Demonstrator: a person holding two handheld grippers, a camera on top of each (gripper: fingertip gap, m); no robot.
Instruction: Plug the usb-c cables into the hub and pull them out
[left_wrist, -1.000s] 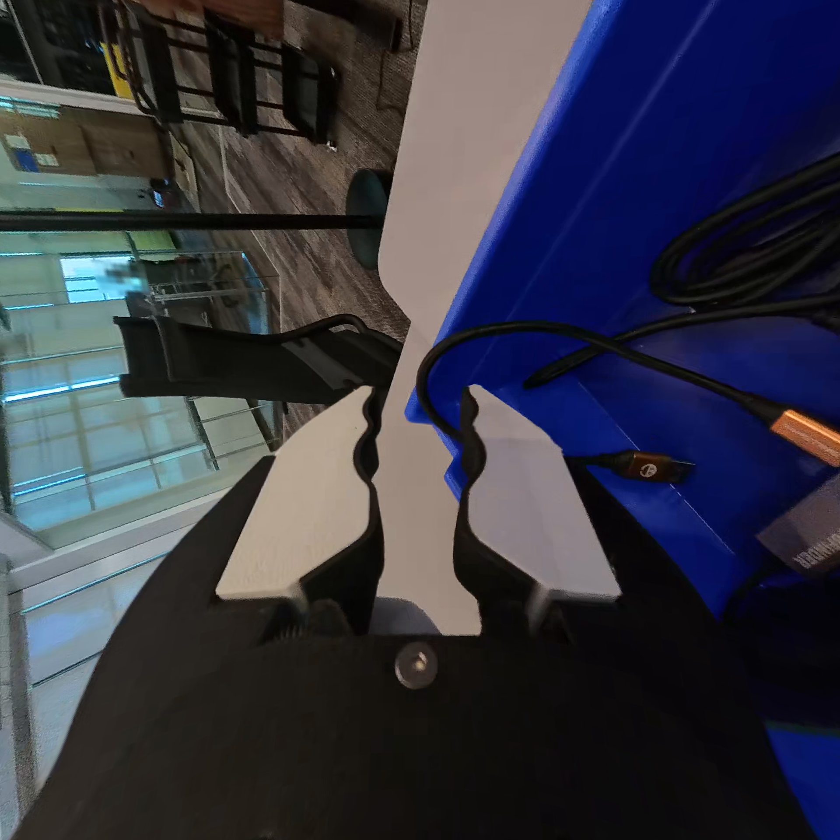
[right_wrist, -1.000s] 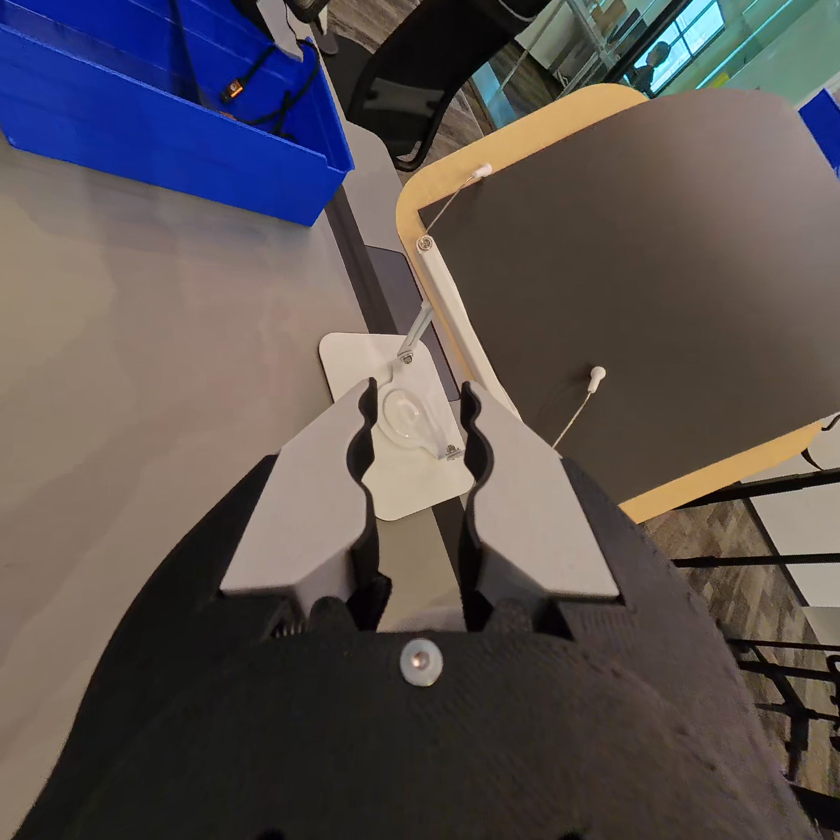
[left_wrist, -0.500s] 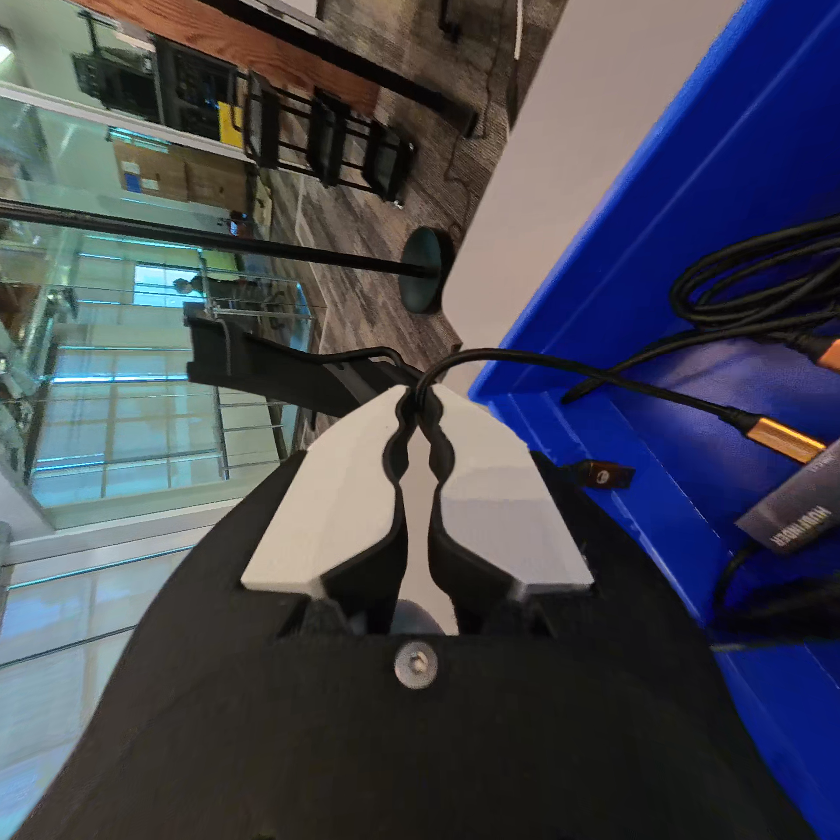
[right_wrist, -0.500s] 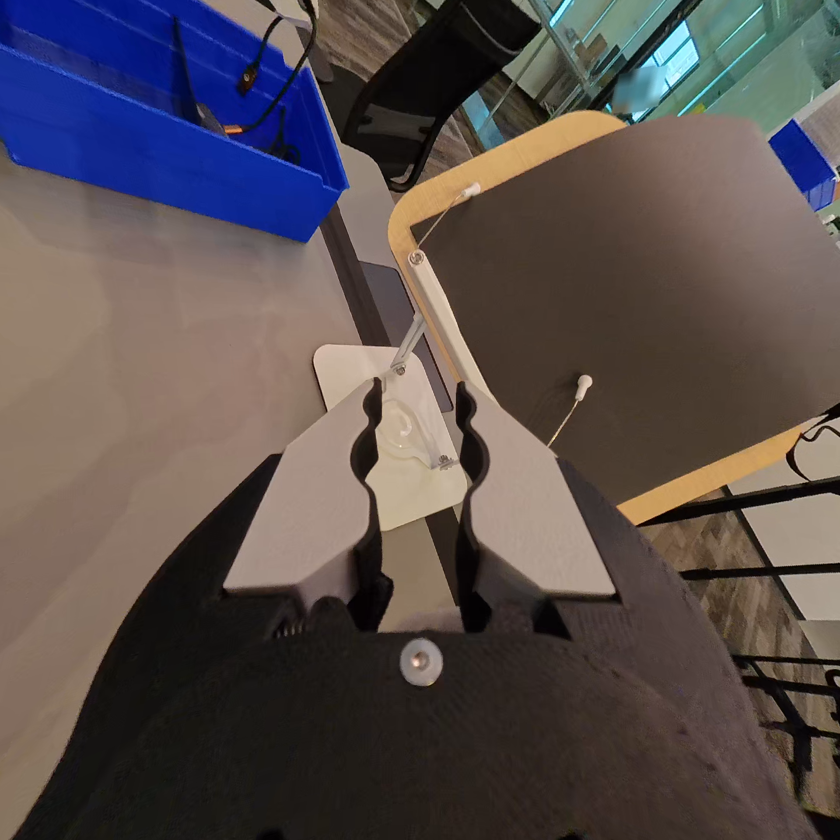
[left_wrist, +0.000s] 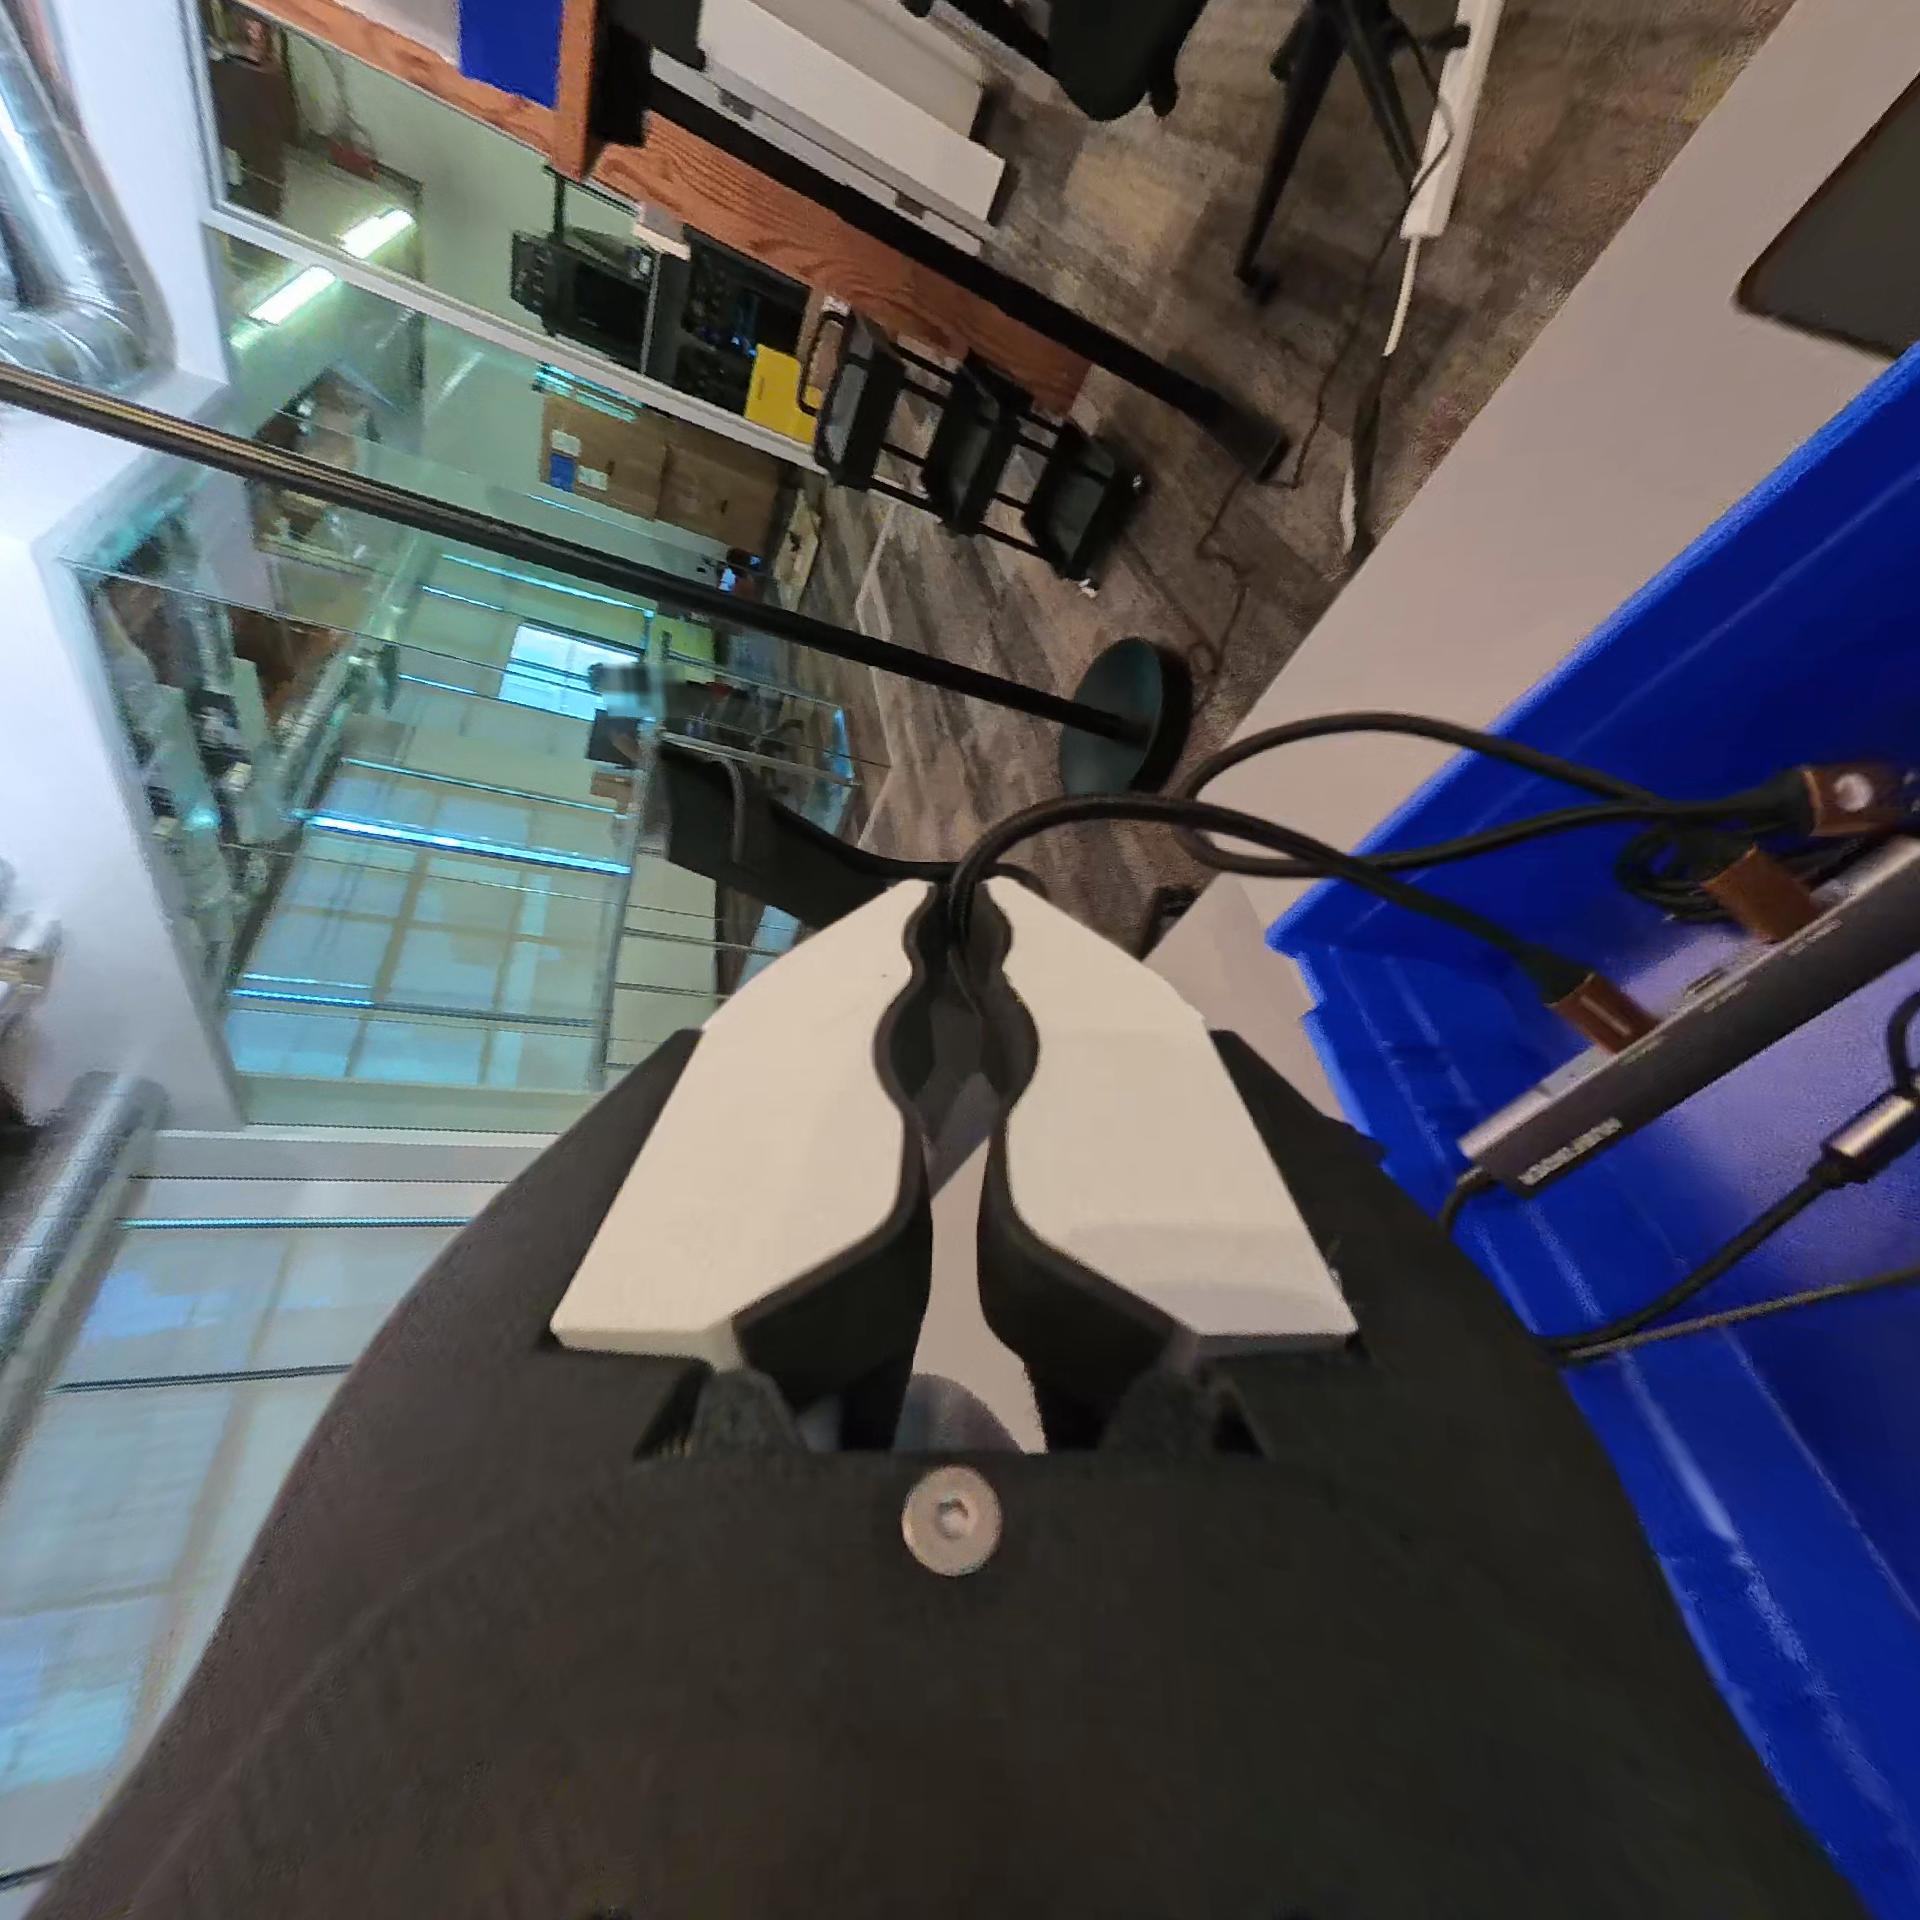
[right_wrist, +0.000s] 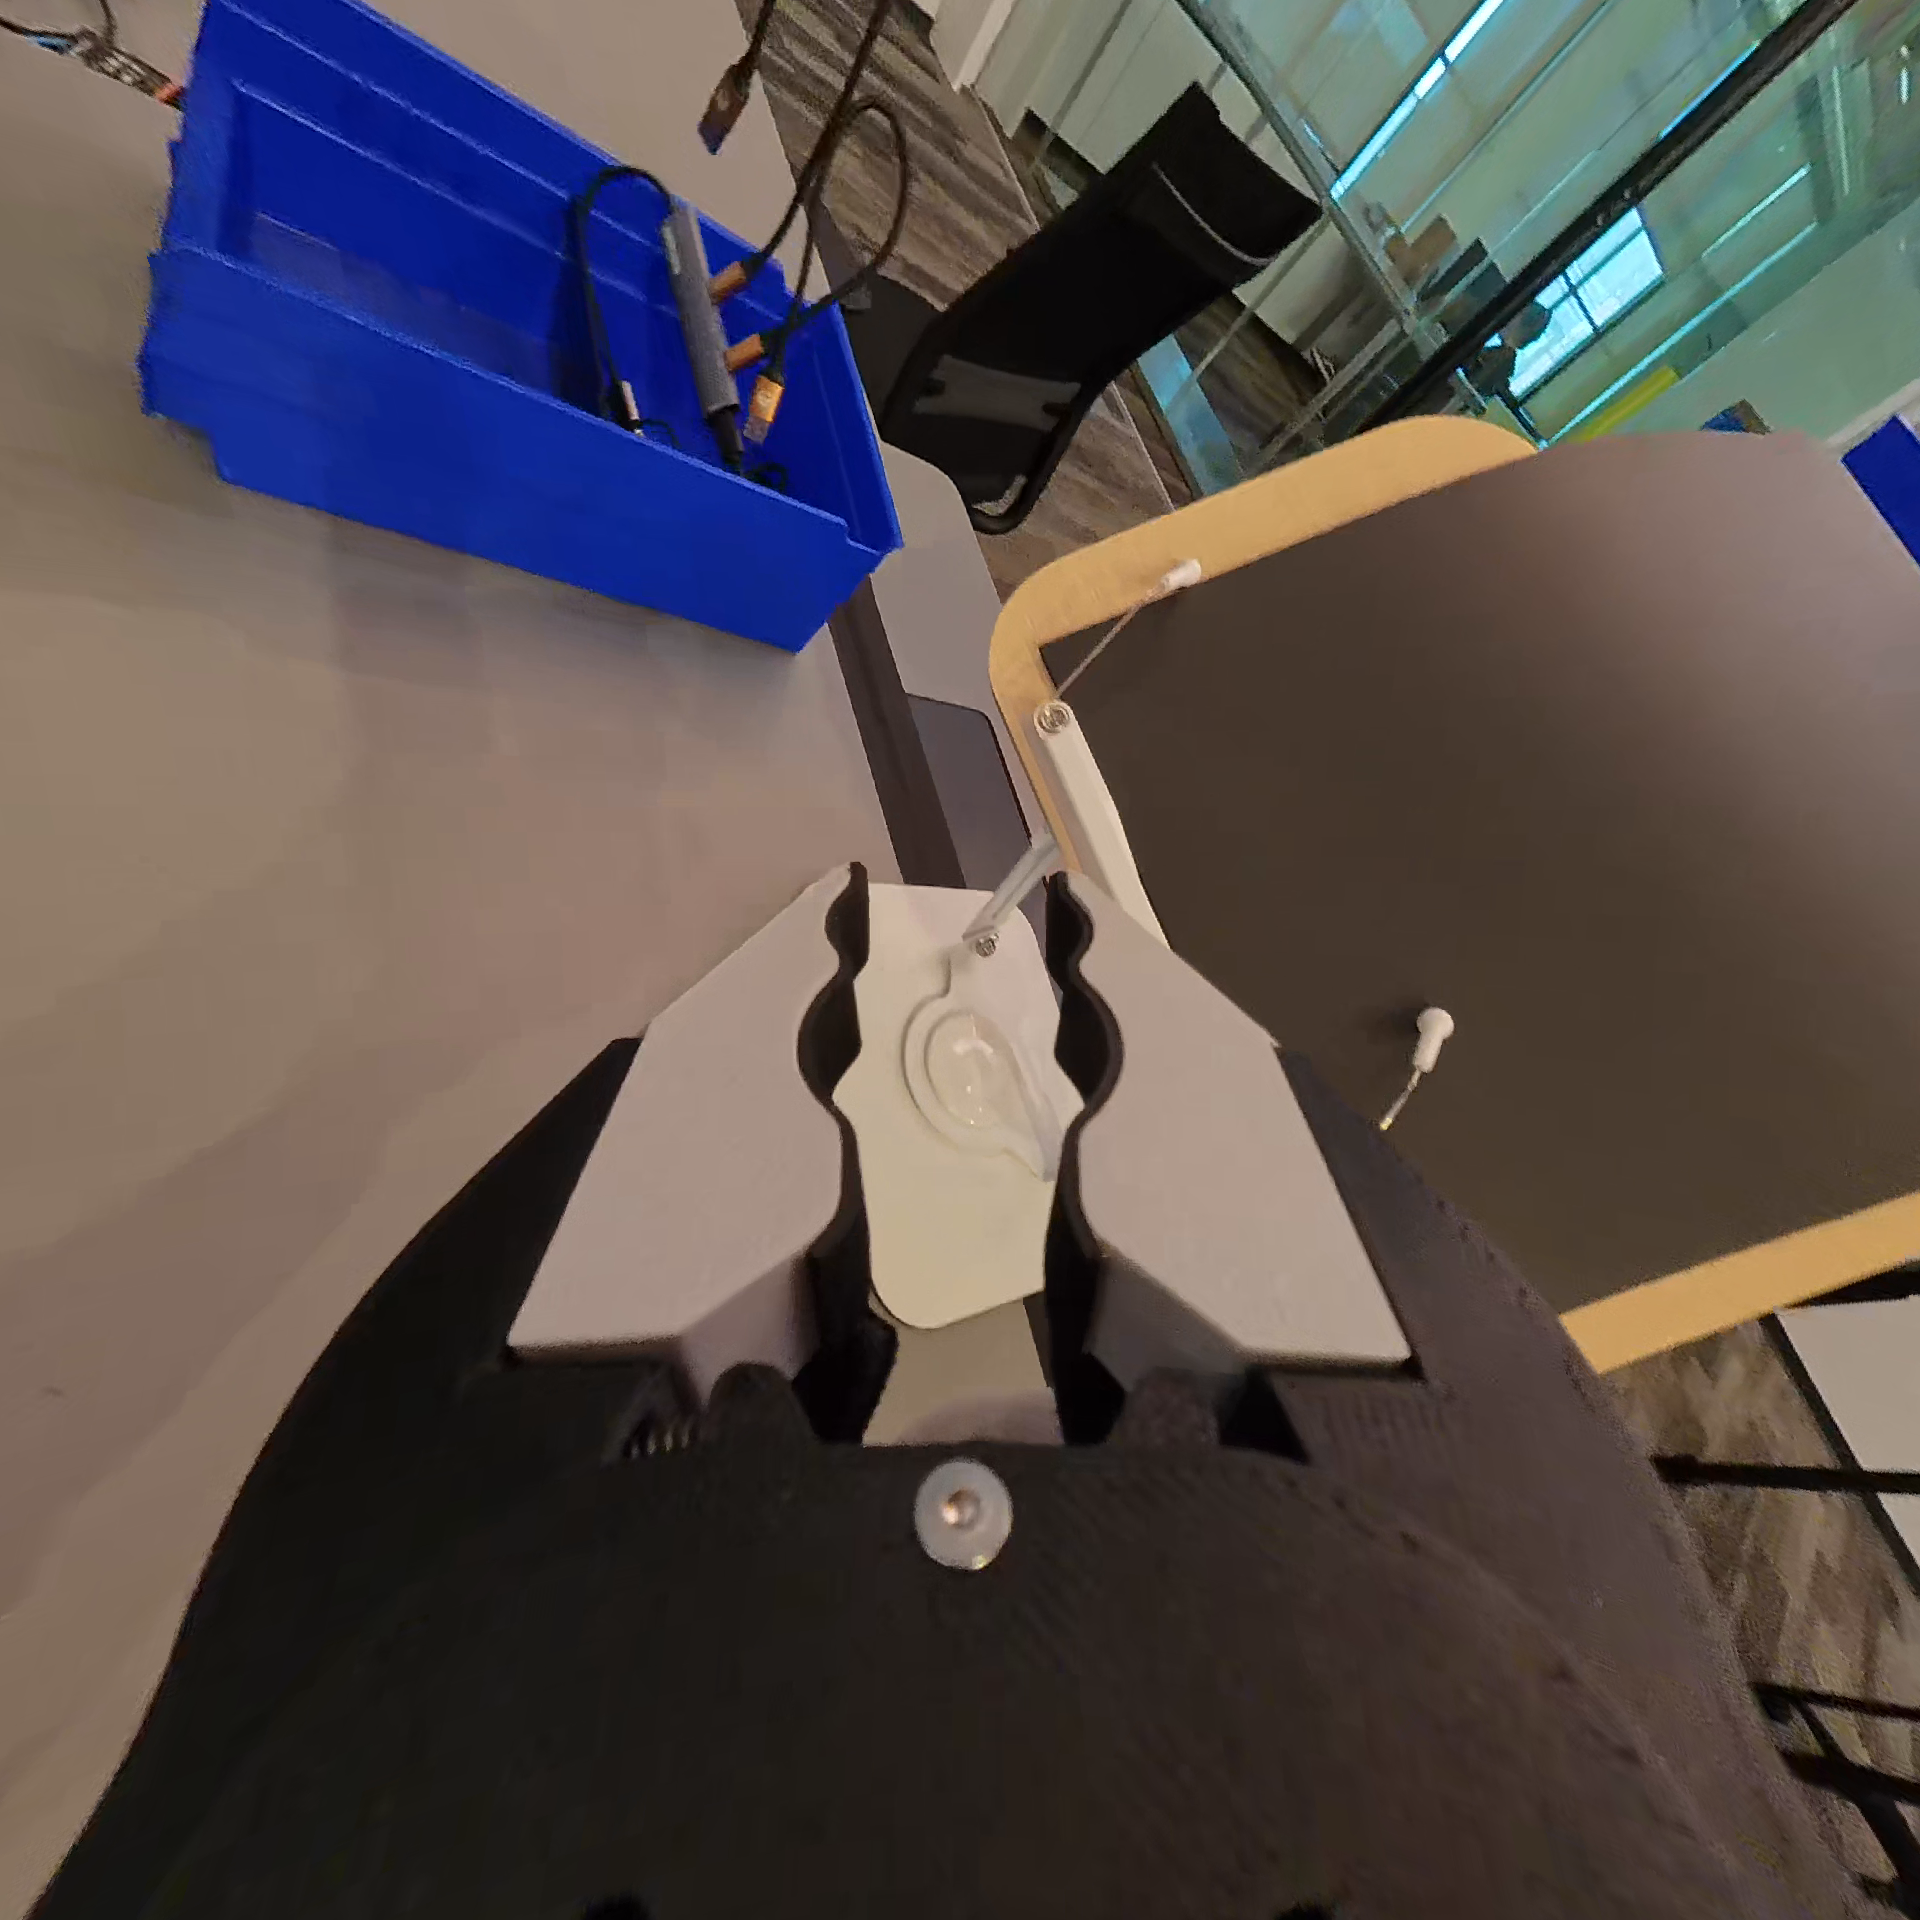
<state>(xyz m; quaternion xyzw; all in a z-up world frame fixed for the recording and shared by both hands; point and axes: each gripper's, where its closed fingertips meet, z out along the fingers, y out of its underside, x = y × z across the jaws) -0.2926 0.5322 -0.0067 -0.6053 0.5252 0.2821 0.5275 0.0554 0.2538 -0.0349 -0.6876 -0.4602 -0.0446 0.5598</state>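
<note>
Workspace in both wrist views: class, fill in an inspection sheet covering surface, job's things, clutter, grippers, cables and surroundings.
Surface: grey table, bare in front of the blue bin.
Job's things: grey hub lifted within the bin, two copper-ended USB-C plugs seated in it.
Clutter: white plate with a clear hook on the table near a dark board.
Grippers: left gripper, jaws shut on black cables; right gripper, jaws open, empty, above the white plate.
Cables: black cables run from the left jaws over the bin's rim to the plugs; a loose plug hangs free.
Surroundings: black chair, glass partitions, patterned floor.
</note>
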